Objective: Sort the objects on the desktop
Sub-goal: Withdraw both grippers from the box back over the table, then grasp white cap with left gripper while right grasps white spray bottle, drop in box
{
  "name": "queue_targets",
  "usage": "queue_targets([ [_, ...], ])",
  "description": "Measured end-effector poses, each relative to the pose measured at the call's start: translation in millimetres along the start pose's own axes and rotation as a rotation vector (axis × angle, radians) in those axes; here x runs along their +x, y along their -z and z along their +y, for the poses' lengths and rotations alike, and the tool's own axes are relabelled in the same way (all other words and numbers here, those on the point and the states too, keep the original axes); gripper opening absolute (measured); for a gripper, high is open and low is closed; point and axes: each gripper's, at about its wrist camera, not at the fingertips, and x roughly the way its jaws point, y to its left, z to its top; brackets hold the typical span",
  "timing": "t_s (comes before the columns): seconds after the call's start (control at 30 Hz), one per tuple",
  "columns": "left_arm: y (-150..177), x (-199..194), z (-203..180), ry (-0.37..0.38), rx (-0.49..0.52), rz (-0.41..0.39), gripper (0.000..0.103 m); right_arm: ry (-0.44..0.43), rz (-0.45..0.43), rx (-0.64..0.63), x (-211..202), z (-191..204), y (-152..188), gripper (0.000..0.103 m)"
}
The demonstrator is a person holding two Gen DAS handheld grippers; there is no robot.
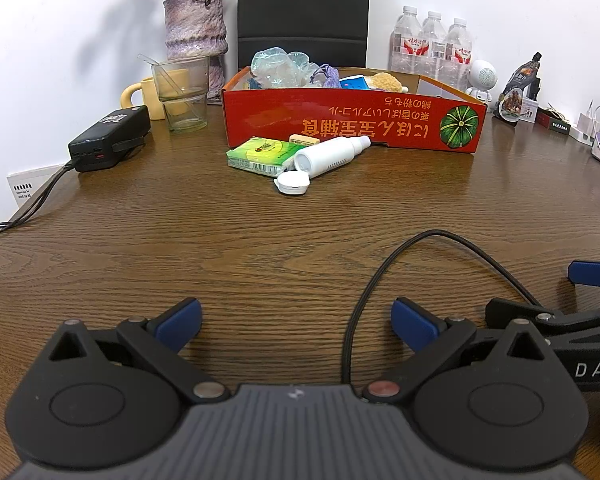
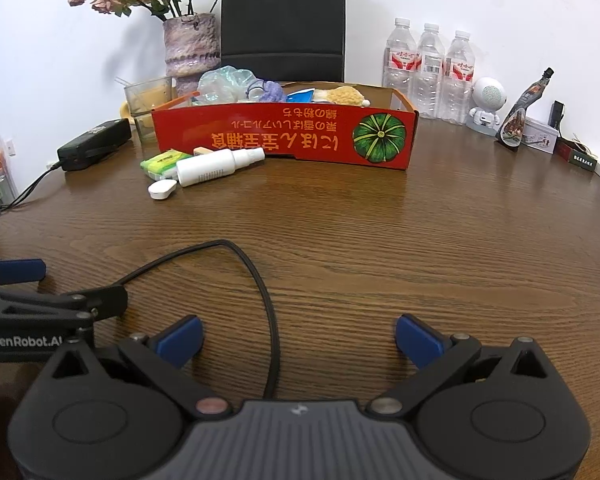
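A red cardboard box [image 1: 352, 126] [image 2: 284, 136] stands at the back of the wooden table, holding crumpled plastic, a purple item and other bits. In front of its left end lie a white spray bottle [image 1: 332, 156] [image 2: 216, 166], a green tissue pack [image 1: 260, 154] [image 2: 162, 162], a small beige eraser [image 1: 304, 139] [image 2: 202, 151] and a flat white case [image 1: 292, 182] [image 2: 162, 189]. My left gripper [image 1: 296, 322] is open over bare wood near the front edge, far from these items. My right gripper [image 2: 298, 336] is open too, beside the left one, nothing between its fingers.
A black power bank [image 1: 110, 138] with cables, a glass cup [image 1: 182, 94], a yellow mug and a flower vase [image 1: 196, 26] stand back left. Three water bottles [image 1: 432, 46], a white robot figure [image 1: 482, 78] and small boxes line the back right. A black cable [image 2: 256, 292] loops between the grippers.
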Motion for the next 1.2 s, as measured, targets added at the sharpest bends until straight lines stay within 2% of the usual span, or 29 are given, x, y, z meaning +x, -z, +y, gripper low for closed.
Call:
queue_targets([
  [0.57, -2, 0, 2, 0.017, 0.012, 0.002, 0.103, -0.002, 0.005, 0.001, 1, -2, -1, 0.103],
  [0.63, -13, -2, 10, 0.032, 0.025, -0.033, 0.103, -0.010, 0.008, -0.020, 0, -2, -7, 0.101],
  [0.67, -21, -4, 16, 0.031, 0.018, -0.063, 0.103, -0.020, -0.011, -0.032, -2, -2, -12, 0.097],
  [0.77, -52, 0, 38, 0.029, -0.026, -0.129, 0.102, -0.072, -0.060, -0.015, -4, -5, -42, 0.096],
  [0.87, -80, 32, 47, 0.110, -0.012, -0.093, 0.092, -0.169, -0.045, 0.078, 15, -6, -91, 0.094],
  [0.9, -85, 43, 46, 0.116, -0.008, -0.077, 0.088, -0.205, -0.027, 0.110, 26, -5, -107, 0.094],
  [0.97, -90, 62, 41, 0.105, 0.016, -0.052, 0.069, -0.250, 0.025, 0.154, 56, 1, -134, 0.090],
  [1.0, -92, 70, 39, 0.100, 0.034, -0.043, 0.060, -0.253, 0.058, 0.175, 72, 6, -146, 0.082],
  [1.03, -92, 75, 35, 0.097, 0.061, -0.040, 0.055, -0.239, 0.098, 0.198, 88, 11, -156, 0.079],
  [1.07, -93, 80, 32, 0.097, 0.080, -0.040, 0.055, -0.227, 0.133, 0.215, 103, 16, -165, 0.077],
  [1.17, -95, 91, 36, 0.141, 0.044, -0.029, 0.047, -0.163, 0.209, 0.229, 138, 28, -178, 0.069],
  [1.2, -95, 93, 38, 0.151, 0.031, -0.018, 0.038, -0.155, 0.230, 0.233, 146, 30, -178, 0.067],
])
